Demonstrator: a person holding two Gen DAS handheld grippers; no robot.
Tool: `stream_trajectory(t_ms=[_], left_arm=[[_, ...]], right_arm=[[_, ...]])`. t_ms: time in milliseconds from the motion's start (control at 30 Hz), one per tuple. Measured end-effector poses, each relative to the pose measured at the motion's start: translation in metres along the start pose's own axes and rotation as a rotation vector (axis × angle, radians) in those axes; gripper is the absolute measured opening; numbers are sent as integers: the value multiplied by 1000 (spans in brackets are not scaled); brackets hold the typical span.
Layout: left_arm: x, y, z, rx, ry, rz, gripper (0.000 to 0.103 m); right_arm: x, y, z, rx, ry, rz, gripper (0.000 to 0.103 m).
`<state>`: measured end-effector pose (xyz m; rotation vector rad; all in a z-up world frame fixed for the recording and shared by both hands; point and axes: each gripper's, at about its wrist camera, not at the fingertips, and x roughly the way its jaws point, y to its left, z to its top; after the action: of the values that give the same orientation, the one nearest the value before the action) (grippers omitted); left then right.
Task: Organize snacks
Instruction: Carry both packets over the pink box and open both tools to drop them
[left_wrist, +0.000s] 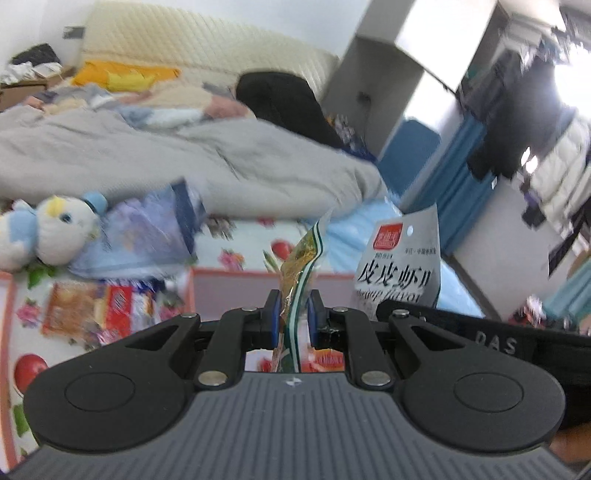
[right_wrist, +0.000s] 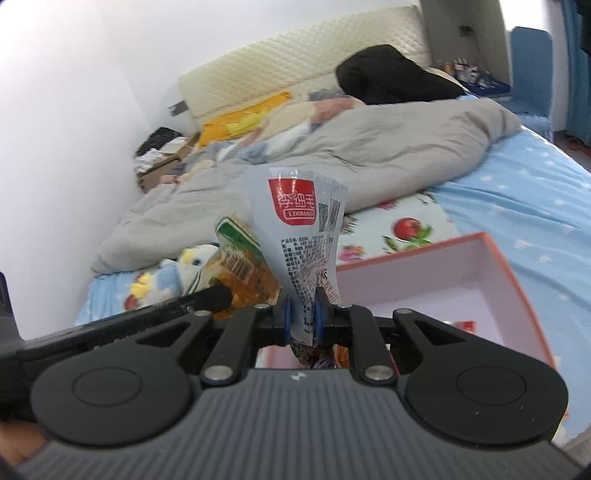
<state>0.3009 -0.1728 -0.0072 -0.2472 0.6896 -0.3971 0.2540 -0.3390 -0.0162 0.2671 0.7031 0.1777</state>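
Observation:
My left gripper (left_wrist: 293, 314) is shut on a green and yellow snack packet (left_wrist: 301, 269), which sticks up between the blue pads. My right gripper (right_wrist: 303, 314) is shut on a grey-white snack packet with a red label (right_wrist: 301, 236). The same grey-white packet (left_wrist: 400, 266) shows in the left wrist view to the right, and the green-yellow packet (right_wrist: 247, 266) shows in the right wrist view to the left. Both are held above a pink box (right_wrist: 436, 280) with a coral rim (left_wrist: 236, 275). More snacks (left_wrist: 96, 306) lie in another box at left.
The boxes sit on a bed with a fruit-print sheet (right_wrist: 402, 221). A blue and white plush toy (left_wrist: 48, 229) and a bluish bag (left_wrist: 147, 236) lie behind them. A grey duvet (right_wrist: 332, 155) fills the bed's middle; a black garment (right_wrist: 388, 74) lies by the headboard.

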Motion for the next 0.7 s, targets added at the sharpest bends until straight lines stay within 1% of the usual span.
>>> stream_trajectory(t_ms=[133, 300, 567, 700], left_arm=[[25, -9, -25, 21, 86, 7, 17], [52, -10, -47, 19, 173, 15, 17], [82, -12, -63, 30, 247, 27, 18], [89, -14, -67, 50, 271, 29, 18]], right_arm=[[18, -32, -18, 52, 58, -43, 15], [31, -53, -41, 91, 116, -55, 15], [44, -75, -60, 118, 184, -68, 16], [49, -84, -67, 140, 204, -79, 17]])
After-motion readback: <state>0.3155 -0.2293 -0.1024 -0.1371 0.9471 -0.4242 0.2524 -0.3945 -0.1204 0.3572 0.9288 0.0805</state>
